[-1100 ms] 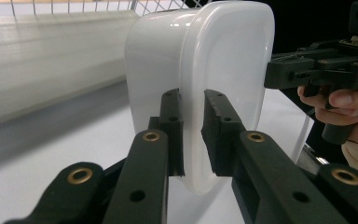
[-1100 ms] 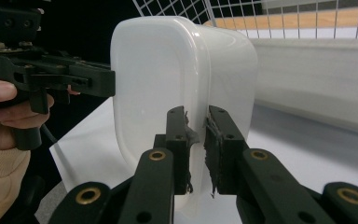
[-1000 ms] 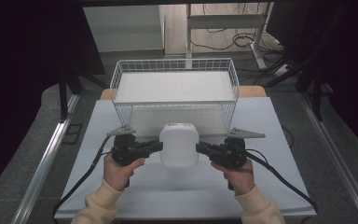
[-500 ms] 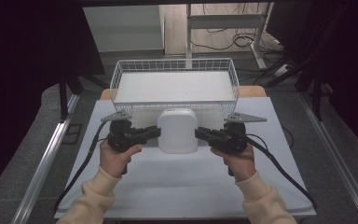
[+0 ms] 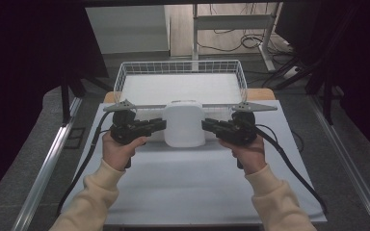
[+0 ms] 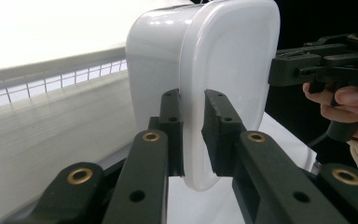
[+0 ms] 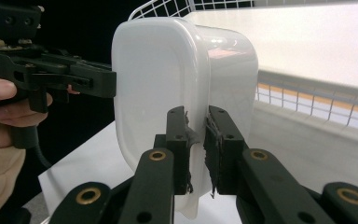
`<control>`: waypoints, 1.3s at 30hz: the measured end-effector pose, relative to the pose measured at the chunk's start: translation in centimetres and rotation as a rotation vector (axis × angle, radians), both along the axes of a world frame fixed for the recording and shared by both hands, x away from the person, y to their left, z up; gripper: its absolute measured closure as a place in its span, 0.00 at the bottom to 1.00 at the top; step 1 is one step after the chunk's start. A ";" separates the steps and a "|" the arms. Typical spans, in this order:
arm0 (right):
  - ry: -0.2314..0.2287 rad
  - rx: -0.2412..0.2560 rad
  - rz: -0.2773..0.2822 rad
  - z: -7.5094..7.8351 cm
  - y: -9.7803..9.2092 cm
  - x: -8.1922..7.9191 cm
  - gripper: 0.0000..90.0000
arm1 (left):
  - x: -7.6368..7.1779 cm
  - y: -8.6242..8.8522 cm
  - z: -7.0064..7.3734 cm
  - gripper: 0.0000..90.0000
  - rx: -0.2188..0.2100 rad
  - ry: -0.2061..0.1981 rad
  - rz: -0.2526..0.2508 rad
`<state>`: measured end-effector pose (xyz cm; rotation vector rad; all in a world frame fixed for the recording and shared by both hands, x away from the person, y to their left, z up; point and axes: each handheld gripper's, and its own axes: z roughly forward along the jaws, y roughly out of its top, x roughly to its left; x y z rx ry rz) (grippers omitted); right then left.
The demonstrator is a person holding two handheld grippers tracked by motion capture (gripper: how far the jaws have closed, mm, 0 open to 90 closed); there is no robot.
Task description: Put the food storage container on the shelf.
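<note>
Both tongs are gripping the white plastic container (image 5: 185,124) in the high view, the left gripper (image 5: 161,126) and right gripper (image 5: 206,124) pinching its opposite edges and holding it just before the near rim of the wire basket (image 5: 120,77), so the carrying step seems in hand. Along the left gripper view, the narrow jaws are clamping the container's rim (image 6: 193,140), with the basket's mesh beyond. Along the right gripper view, jaws with worn pads are pinching the other rim (image 7: 196,154); next, both hands would probably need to be lifting together, level, over the basket wall.
</note>
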<state>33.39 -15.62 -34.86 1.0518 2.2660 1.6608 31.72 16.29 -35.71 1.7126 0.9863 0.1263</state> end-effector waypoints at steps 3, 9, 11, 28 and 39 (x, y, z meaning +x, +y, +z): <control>-0.010 -0.005 0.002 0.6 0.1 0.4 0.89 | 0.5 0.2 0.3 0.88 -0.019 0.009 -0.003; -0.024 -0.004 0.006 1.6 0.3 1.3 0.89 | 1.3 0.3 1.3 0.88 -0.015 -0.008 0.006; -0.025 0.001 0.006 1.8 0.3 1.5 0.89 | 1.4 0.3 1.4 0.88 -0.010 -0.008 0.007; -0.036 0.022 0.012 3.3 0.1 3.5 0.89 | 3.4 0.1 3.6 0.88 0.010 -0.021 0.015; -0.021 0.018 0.011 5.4 0.4 5.4 0.89 | 5.7 0.7 5.6 0.88 -0.004 -0.001 -0.002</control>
